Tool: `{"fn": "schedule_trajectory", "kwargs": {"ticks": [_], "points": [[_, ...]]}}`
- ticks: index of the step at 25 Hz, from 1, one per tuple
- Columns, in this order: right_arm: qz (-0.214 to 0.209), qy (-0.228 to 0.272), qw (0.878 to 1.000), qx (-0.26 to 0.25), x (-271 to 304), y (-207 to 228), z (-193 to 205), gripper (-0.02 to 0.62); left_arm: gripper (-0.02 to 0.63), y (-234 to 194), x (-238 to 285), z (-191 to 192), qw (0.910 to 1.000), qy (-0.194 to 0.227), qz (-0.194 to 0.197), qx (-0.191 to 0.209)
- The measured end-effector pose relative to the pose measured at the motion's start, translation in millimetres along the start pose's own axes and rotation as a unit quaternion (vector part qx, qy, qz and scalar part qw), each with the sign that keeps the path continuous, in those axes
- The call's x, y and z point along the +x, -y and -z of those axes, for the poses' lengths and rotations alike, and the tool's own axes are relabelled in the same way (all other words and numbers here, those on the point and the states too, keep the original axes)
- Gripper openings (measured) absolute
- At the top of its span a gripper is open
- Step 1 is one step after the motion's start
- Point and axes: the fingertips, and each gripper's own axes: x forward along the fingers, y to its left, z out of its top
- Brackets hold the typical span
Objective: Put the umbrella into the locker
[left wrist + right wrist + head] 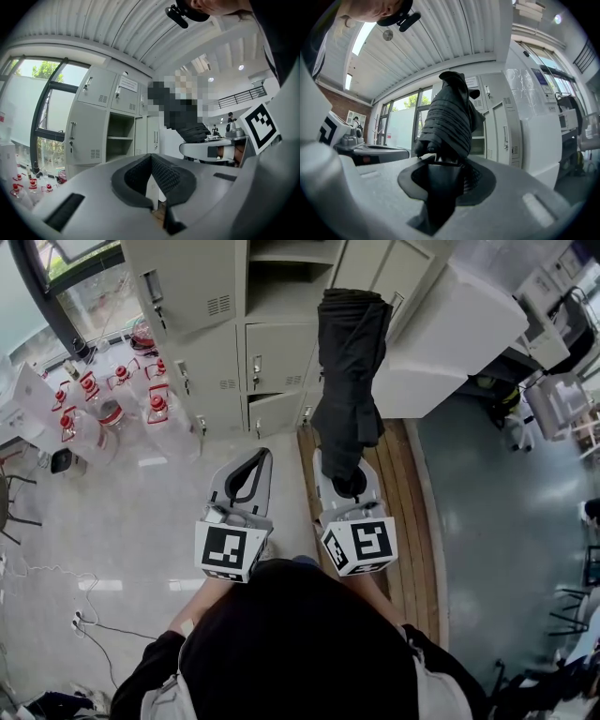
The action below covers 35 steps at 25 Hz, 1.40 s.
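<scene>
A folded black umbrella (349, 381) stands out from my right gripper (349, 486), which is shut on its handle. In the right gripper view the umbrella (449, 122) rises straight from between the pads and hides much of the lockers behind it. My left gripper (260, 458) is beside it on the left, shut, with nothing between its pads (164, 174). The grey bank of lockers (281, 352) stands ahead, and one compartment (286, 282) is open with a shelf inside. That open compartment (120, 140) also shows in the left gripper view.
Several clear water bottles with red caps (112, 409) stand on the floor at the left by the window. A wooden platform (403, 502) lies under a large white cabinet (450, 334) at the right. Cables (84, 615) trail on the floor at the lower left.
</scene>
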Motion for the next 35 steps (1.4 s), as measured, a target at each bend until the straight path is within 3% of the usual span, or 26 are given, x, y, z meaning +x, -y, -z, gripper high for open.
{"fn": "schedule_trajectory", "kwargs": {"ticks": [8,17,35], "points": [[0.012,-0.010,1.000,0.003,23,10,10,0.091,0.006,-26,15,15,0.9999,-0.010,-0.004,-0.013],[-0.015,0.008,1.000,-0.014,80,20,1,0.091,0.006,-57,48,13,0.9998,0.002,-0.008,-0.017],[-0.070,0.007,0.997,-0.026,240,115,-1,0.091,0.006,-121,216,-7,0.9991,0.019,-0.029,-0.026]]}}
